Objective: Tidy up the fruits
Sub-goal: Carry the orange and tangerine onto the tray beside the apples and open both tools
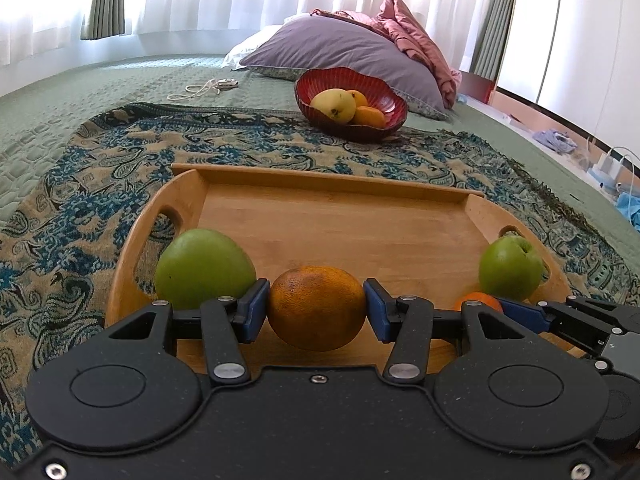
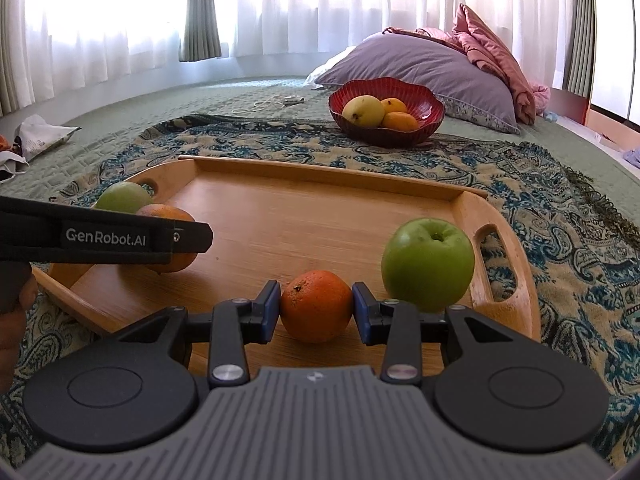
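A wooden tray (image 1: 340, 216) (image 2: 320, 208) lies on a patterned cloth on the bed. My left gripper (image 1: 316, 312) is shut on a dull orange (image 1: 316, 308), which also shows in the right wrist view (image 2: 176, 216). A green apple (image 1: 204, 268) (image 2: 122, 196) sits just left of it. My right gripper (image 2: 316, 308) is shut on a bright orange (image 2: 316, 304) near the tray's front, partly seen in the left wrist view (image 1: 478, 300). A second green apple (image 2: 428, 264) (image 1: 510, 268) stands just right of it. A red bowl (image 1: 352, 104) (image 2: 386, 112) beyond the tray holds a yellow fruit and two small orange fruits.
A purple pillow (image 1: 340, 52) (image 2: 420, 64) and pink bedding (image 1: 416, 36) lie behind the bowl. A white cord (image 1: 208, 88) lies on the green bedspread (image 1: 80, 92). Crumpled bags (image 2: 36, 140) lie at far left. The bed edge drops off at right.
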A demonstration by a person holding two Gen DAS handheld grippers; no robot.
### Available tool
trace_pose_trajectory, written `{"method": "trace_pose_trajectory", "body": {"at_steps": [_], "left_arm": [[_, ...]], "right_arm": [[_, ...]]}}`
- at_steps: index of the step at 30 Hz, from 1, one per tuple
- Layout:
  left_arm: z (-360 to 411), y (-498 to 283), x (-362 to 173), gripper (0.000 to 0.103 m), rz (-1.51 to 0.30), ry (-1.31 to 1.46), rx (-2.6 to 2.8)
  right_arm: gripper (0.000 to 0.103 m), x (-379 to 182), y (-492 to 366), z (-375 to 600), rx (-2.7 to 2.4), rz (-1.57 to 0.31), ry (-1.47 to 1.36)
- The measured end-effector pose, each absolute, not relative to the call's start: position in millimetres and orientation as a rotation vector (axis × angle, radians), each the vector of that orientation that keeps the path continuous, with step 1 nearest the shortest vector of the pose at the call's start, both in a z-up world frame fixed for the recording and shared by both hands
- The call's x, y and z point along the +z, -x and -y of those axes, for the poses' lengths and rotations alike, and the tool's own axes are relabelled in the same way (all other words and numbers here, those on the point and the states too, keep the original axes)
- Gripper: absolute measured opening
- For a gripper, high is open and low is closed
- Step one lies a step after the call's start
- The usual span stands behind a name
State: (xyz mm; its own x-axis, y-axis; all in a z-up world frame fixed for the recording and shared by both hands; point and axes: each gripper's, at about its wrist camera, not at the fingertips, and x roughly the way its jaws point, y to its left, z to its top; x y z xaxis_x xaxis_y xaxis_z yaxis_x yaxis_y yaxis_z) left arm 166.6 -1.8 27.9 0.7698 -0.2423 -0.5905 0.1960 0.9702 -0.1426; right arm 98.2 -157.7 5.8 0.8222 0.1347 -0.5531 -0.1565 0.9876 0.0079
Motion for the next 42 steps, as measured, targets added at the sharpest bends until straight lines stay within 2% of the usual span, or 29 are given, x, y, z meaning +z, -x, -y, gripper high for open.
{"method": "trace_pose_trajectory", "body": {"at_steps": [22,30,33,38,42], "left_arm": [[-0.3,-165.5,22.4,0.049,-0.667,0.074,-0.238],[0.7,-160.9,28.5,0.049,-0.66,0.066,-0.245],[1.8,-156.3,33.7,0.052,-0.645,0.056,-0.255],[2.8,-145.8,37.6,0.058,-0.634,0.028,-0.254],[0.5,-134.5,42.0,0.065,-0.621,0.03,-0.262]], "right_arm": [[0.044,5.7,-98.0,157.6,0.155,-0.586,0.038],[0.049,5.2,-95.1,158.2,0.157,-0.588,0.029],[0.049,6.1,-93.1,159.1,0.159,-0.587,0.029],[0.061,10.4,-86.3,159.4,0.159,-0.57,0.039],[0.064,15.3,-77.8,159.6,0.167,-0.555,0.051]]}}
